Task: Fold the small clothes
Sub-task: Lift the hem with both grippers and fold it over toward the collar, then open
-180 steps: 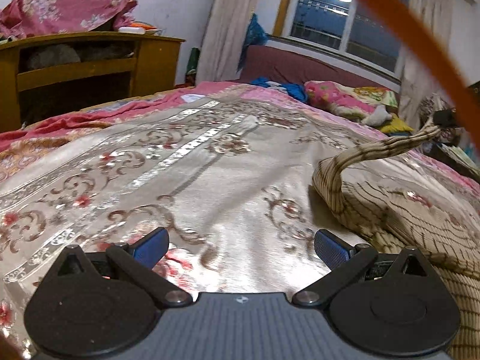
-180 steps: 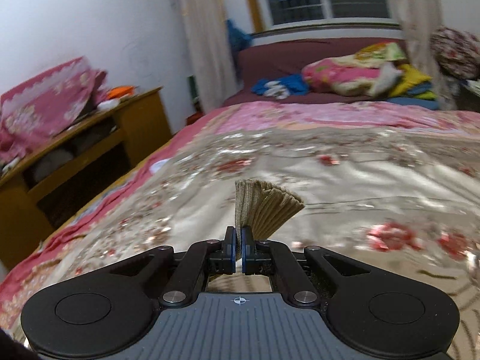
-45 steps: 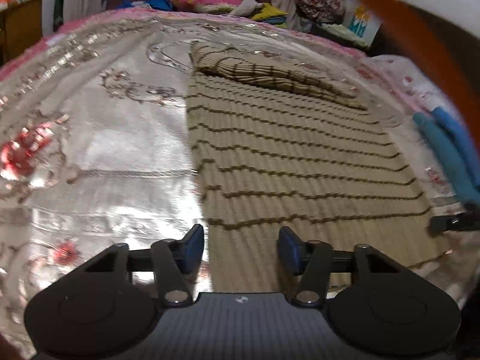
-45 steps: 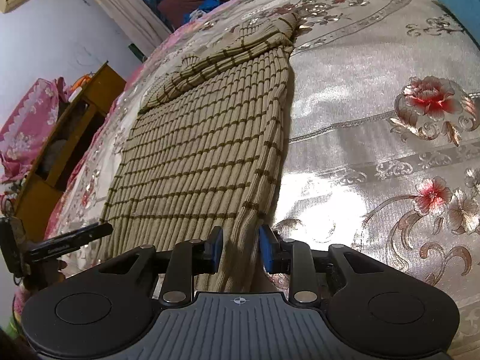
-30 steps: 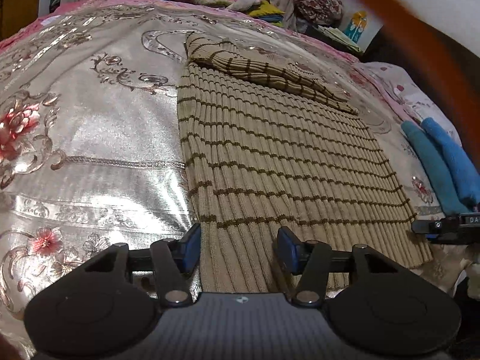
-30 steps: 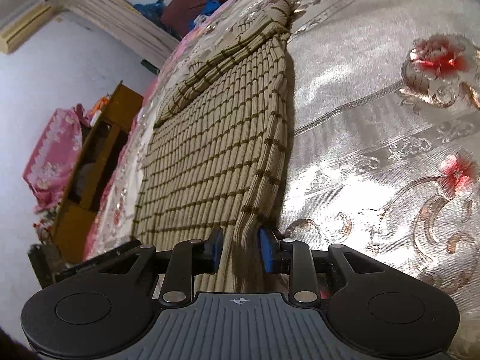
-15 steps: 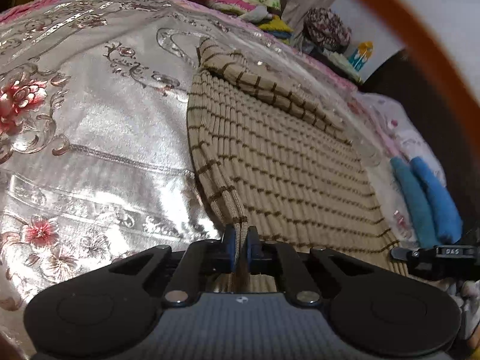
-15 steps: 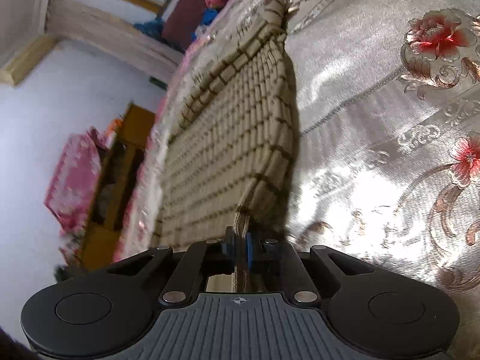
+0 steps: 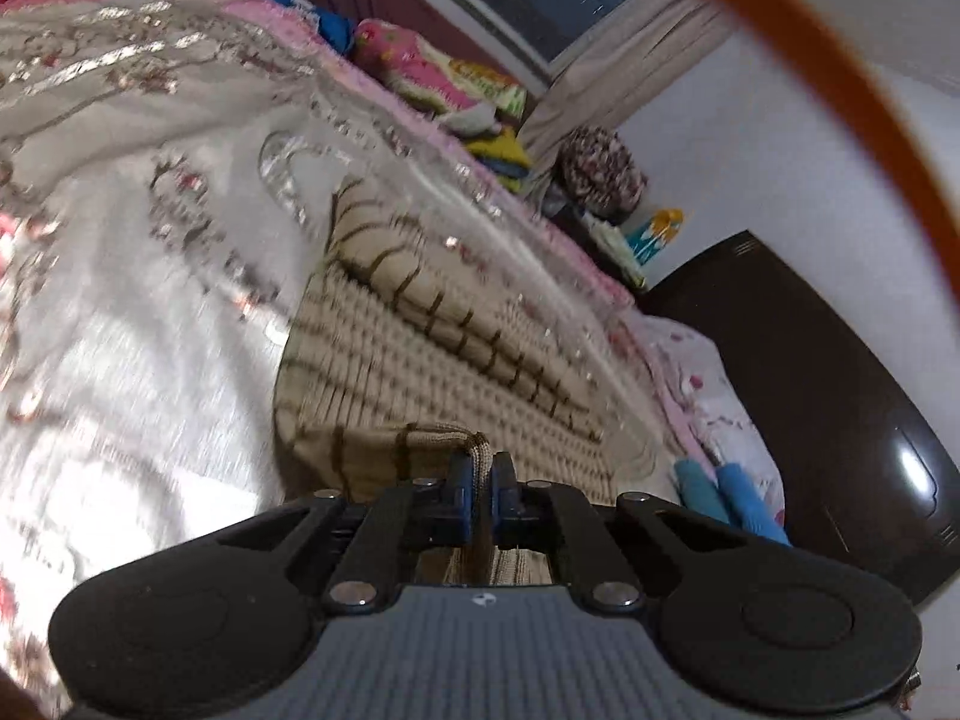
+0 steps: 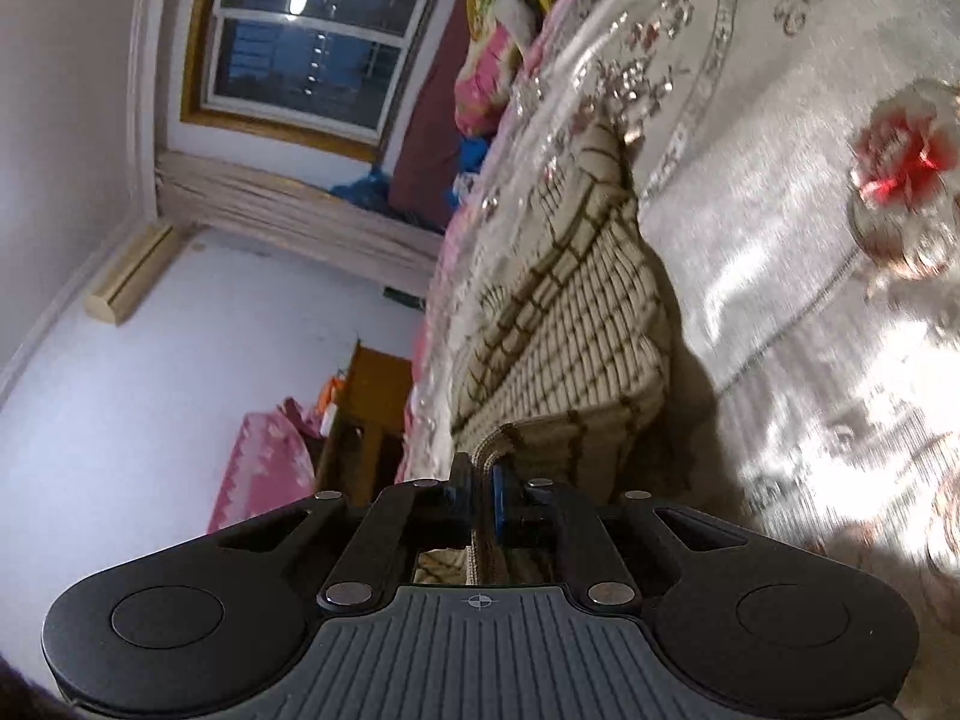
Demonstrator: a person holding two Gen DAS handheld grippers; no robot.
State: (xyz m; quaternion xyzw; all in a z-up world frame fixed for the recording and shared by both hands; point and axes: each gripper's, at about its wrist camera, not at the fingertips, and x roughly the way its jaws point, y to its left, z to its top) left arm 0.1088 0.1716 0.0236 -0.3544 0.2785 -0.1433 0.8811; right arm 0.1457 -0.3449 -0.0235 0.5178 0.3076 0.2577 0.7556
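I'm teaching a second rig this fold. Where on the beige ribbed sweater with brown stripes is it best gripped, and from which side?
Grip the beige ribbed sweater with brown stripes at its two near hem corners, coming in low from the near edge of the silver floral bedspread. The left gripper and right gripper are each shut on one; the hem is straight and thin enough for the jaws to close over it.

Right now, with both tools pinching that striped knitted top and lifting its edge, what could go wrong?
The left gripper and right gripper each hold only a thin pinch of the beige ribbed sweater with brown stripes, so a corner might slip out mid-fold. The shiny floral bedspread looks slippery, so the rest of the garment may slide or bunch instead of folding cleanly. If the two sides travel unevenly, the fold would probably land crooked.
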